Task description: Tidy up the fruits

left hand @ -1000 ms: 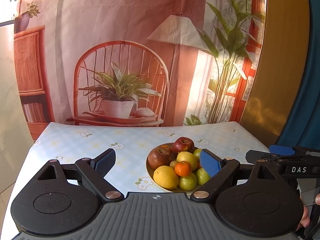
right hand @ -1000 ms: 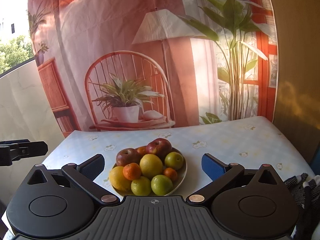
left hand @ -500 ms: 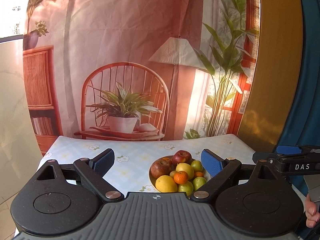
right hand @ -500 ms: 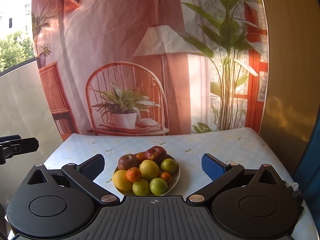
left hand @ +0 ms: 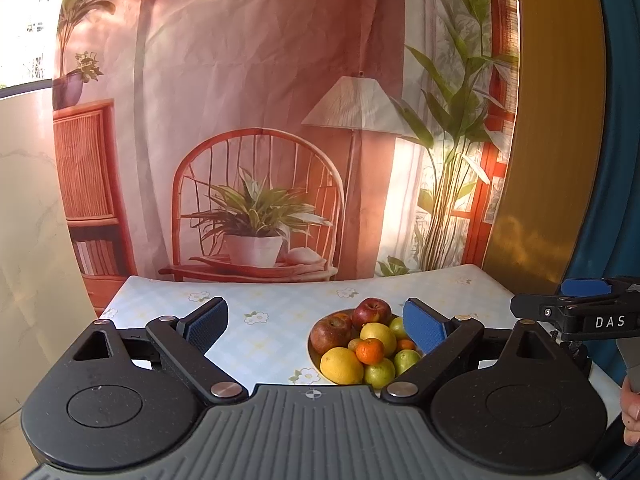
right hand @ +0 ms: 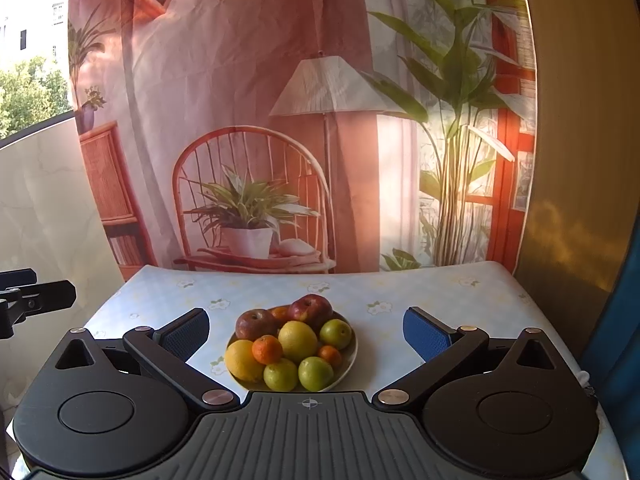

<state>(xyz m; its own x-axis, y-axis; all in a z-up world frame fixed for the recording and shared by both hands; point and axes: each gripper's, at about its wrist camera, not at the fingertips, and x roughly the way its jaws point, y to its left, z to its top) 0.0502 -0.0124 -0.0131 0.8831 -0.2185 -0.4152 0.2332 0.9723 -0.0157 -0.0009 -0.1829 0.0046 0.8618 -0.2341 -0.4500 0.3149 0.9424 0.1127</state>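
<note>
Left tool (left hand: 315,322): jaws spread wide, nothing between them; held above the near edge of the tabletop (left hand: 256,320).
Right tool (right hand: 306,330): jaws spread wide, holding nothing; held level, facing the plate.
Fruits (right hand: 298,340): apples, lemons, green fruits and small oranges heaped together on one plate (right hand: 352,354).
Plate position: straight ahead of the right tool, between its fingers' line of sight; ahead and to the right of the left tool, partly behind its right finger (left hand: 424,330).
Tabletop state: no fruit visible off the plate in either view.
Step in hand: undetermined. A full plate with both tools clear fits fruit gathered onto it, and equally a heap waiting to be sorted out.
Next move: not settled by these views. Any grasp on the heap would call for a top fruit, since lower ones support the rest and could roll.
</note>
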